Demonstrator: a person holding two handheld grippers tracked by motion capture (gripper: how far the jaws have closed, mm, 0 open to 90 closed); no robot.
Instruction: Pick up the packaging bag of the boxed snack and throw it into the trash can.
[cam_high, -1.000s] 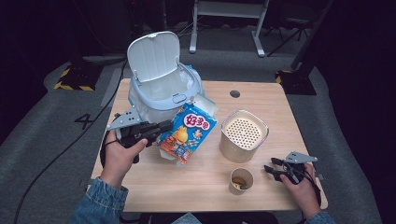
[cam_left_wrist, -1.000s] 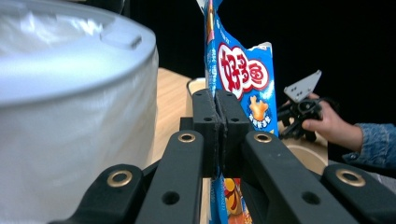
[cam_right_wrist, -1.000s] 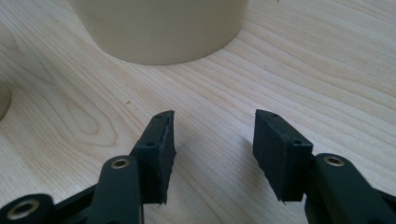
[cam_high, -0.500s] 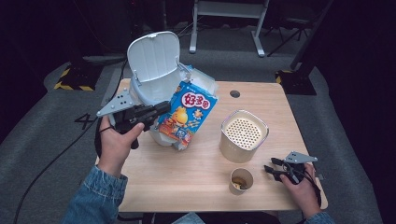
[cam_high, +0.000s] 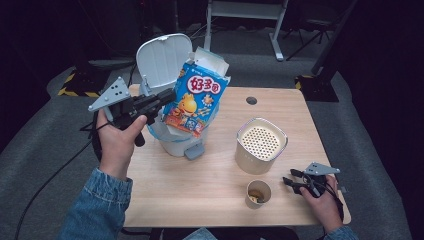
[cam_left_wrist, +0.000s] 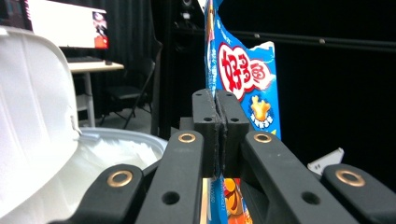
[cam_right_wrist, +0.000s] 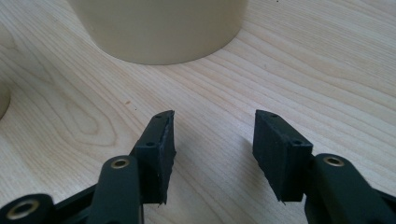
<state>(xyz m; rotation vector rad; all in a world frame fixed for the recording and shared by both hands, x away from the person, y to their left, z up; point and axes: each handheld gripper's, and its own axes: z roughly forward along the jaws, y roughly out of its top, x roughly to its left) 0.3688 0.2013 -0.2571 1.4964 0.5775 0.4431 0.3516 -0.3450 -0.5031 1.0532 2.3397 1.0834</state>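
Closest to me, at the near right corner of the counter (cam_high: 200, 200), my right tongs (cam_high: 291, 179) lie low on the wood. They are spread apart, and there is only bare wood between the two black pads (cam_right_wrist: 161, 140). Just to the left of them, close to the near edge, stands a small paper cup (cam_high: 258, 193) with something brown at the bottom. A bit farther back, between the middle of the counter and its right edge, stands a cream tin (cam_high: 261, 145) with lots of little holes in its top. From the right tongs I see its round side straight ahead. Over on the left side, my left hand (cam_high: 117, 142) is lifted up off the counter. My left tongs (cam_high: 167, 97) are pressed together on the edge of a blue snack bag (cam_high: 195, 100). The bag is up in the air, tipped a little, and its top is torn open. It hangs right over a white bin (cam_high: 172, 142) that stands on the left half of the counter, toward the far edge. The bin's lid (cam_high: 162, 62) is flipped up and back, and I can see a white liner (cam_left_wrist: 107, 158) inside. Past the bag, near the far edge, there is a small dark round hole (cam_high: 251, 100) in the counter.
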